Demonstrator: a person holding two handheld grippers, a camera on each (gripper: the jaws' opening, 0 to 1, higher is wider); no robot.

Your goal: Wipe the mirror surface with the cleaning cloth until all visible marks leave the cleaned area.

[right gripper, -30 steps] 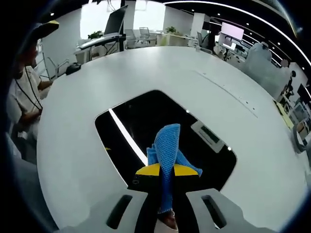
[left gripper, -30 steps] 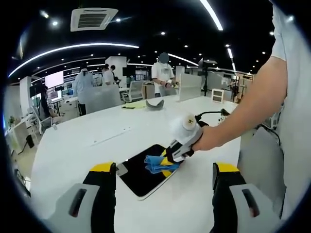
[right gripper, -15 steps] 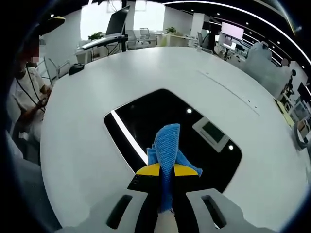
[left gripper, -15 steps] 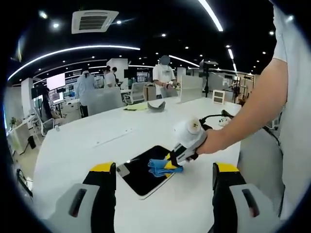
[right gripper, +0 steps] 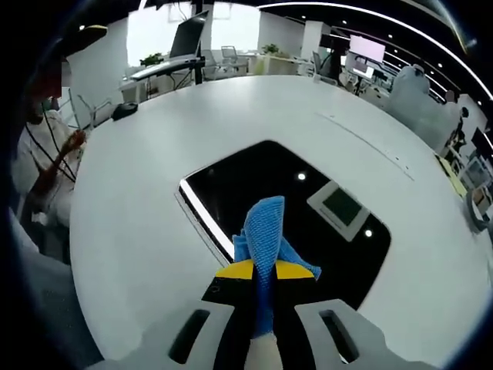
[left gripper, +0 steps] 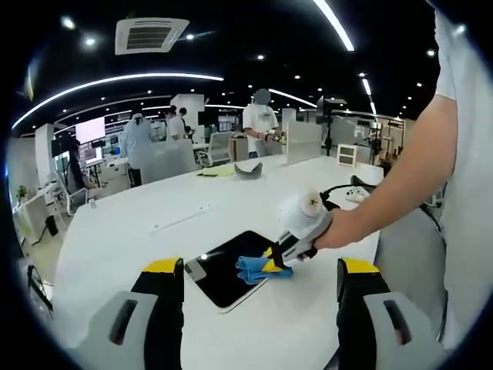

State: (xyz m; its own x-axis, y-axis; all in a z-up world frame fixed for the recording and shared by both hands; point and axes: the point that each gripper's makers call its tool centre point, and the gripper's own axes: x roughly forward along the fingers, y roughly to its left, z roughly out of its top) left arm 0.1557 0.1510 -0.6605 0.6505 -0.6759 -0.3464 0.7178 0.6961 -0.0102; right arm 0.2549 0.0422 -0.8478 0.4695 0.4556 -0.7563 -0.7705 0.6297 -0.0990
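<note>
Left gripper view. The left gripper (left gripper: pixel 260 308) hangs above the near edge of the white bench (left gripper: pixel 139 223), its two yellow-tipped jaws spread wide and released, nothing between them. The mirror (left gripper: pixel 227 268) lies flat on the bench just beyond the jaws: a dark, glossy rectangle with rounded corners and a thin pale border, reflecting ceiling lights. The right gripper (left gripper: pixel 279 260) comes in from the right, held in a person's hand (left gripper: pixel 339 230), and carries the blue cleaning cloth (left gripper: pixel 258 268) down on the mirror's right-hand edge, where the cloth overhangs onto the bench. The bench top is smooth and matte, with wide bare room on the far side and to the left of the mirror. A grey curved object (left gripper: pixel 246 167) and a yellow sheet (left gripper: pixel 214 166) lie well beyond the mirror, near the bench's far edge. Several people (left gripper: pixel 260 119) stand past that edge.

Right gripper view. The right gripper (right gripper: pixel 263 271) is clenched on the cleaning cloth (right gripper: pixel 266 231), a blue woven fabric with a fine ribbed texture, bunched and rising from between the yellow jaw tips. The cloth sits over the mirror (right gripper: pixel 254 185) near its closest edge. The glass reflects a bright light strip and a ceiling vent. Open bench (right gripper: pixel 231 108) surrounds the mirror on all sides. A seated person (right gripper: pixel 42 162) is at the bench's left edge, well apart from the mirror.
</note>
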